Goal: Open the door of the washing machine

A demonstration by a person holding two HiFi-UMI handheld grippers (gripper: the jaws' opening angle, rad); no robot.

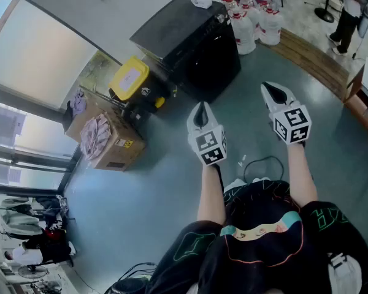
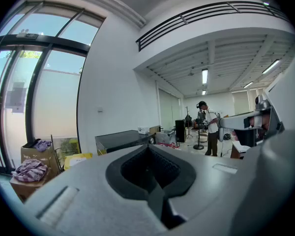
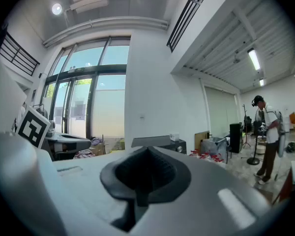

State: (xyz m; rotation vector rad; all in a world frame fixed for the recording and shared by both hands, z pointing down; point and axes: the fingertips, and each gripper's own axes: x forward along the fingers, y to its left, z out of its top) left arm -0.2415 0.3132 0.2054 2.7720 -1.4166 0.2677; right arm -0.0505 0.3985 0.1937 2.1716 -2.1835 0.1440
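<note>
Jaws of the left tool [image 1: 201, 110] and the right tool [image 1: 273, 90] are pressed together, empty, both hanging mid-frame above the grey floor [image 1: 172, 182]. Black box-shaped washing machine [image 1: 196, 48] stands in the upper centre, well apart from both.

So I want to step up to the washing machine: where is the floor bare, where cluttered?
Bare: the floor in front of the washing machine. Crowded: yellow bin and cardboard box on its window side, white jugs on the other.
</note>
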